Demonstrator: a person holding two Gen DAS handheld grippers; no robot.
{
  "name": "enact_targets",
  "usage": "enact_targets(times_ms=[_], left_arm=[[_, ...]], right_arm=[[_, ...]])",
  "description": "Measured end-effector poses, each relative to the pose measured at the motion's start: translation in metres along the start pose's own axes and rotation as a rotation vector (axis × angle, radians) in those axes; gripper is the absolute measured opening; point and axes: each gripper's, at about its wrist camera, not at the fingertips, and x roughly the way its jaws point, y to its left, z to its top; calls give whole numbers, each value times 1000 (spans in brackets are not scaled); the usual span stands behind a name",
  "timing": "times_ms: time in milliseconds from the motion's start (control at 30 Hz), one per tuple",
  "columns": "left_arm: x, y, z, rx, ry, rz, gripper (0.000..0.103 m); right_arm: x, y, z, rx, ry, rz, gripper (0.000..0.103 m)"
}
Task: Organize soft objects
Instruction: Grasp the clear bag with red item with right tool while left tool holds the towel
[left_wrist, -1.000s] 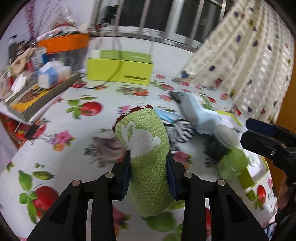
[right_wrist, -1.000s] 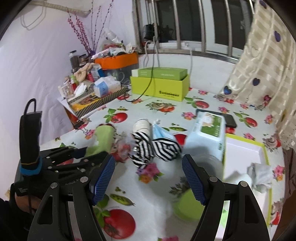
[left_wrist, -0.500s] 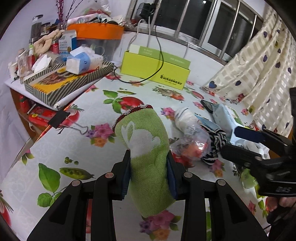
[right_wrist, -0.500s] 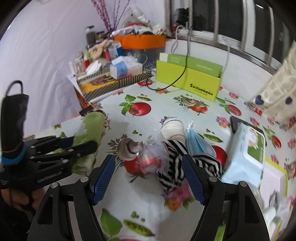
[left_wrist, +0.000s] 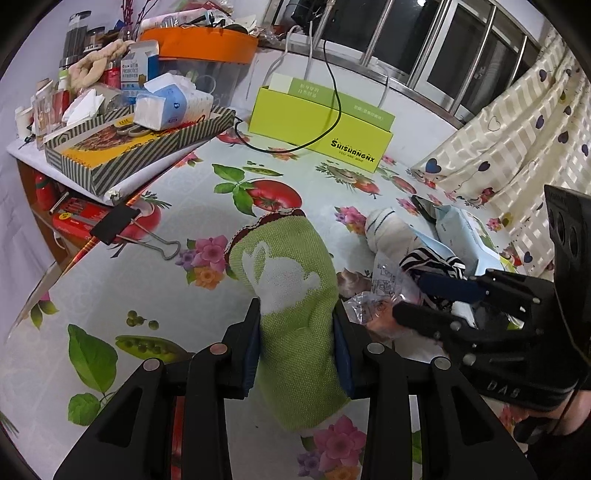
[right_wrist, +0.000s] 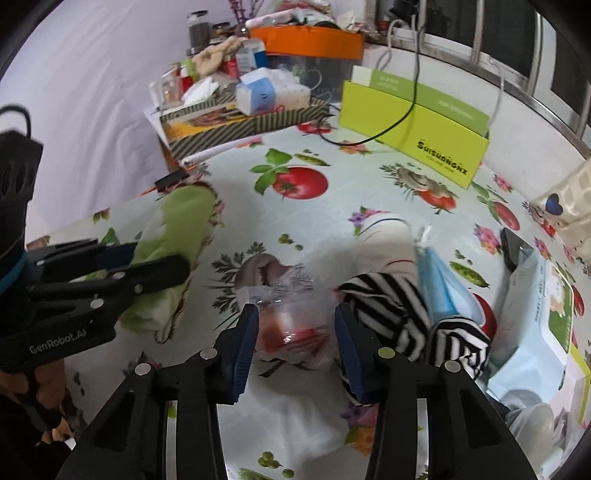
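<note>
My left gripper (left_wrist: 297, 347) is shut on a green knitted sock (left_wrist: 291, 295) with a white teapot pattern and holds it over the table; the sock also shows in the right wrist view (right_wrist: 177, 236). My right gripper (right_wrist: 295, 332) is open, with its jaws on either side of a clear plastic bag holding something red (right_wrist: 291, 325). Beside the bag lie a black-and-white striped sock (right_wrist: 402, 314), a white rolled sock (right_wrist: 384, 240) and a blue face mask (right_wrist: 443, 284). The right gripper shows in the left wrist view (left_wrist: 436, 299), to the right of the green sock.
A pack of wet wipes (right_wrist: 535, 325) and a phone (right_wrist: 513, 247) lie at the right. A lime-green box (left_wrist: 321, 129) with a cable stands at the back. A striped tray (left_wrist: 129, 147) of clutter and an orange bin (left_wrist: 199, 40) stand back left. A binder clip (left_wrist: 122, 225) lies left.
The right gripper has moved down and forward and narrowed, so its jaws now flank the plastic bag. The left gripper still holds the green sock and has swung left toward the clutter.
</note>
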Motion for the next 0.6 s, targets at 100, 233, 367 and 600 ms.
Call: enact_targets(times_ms=[100,233,367,600], left_arm=[[1,1,0,-2,4,-2,36],[1,4,1,-9,6,5,36],[1,5,1,-12,9,9,36],[-2,5,-2,-19,12,17,36]], right_arm=[[7,1,0,-5,18,7,43],[14,5,0,-19,34,21,53],[23,5,-2,0,52,34,53],[14,7,-9,10,35,32,32]])
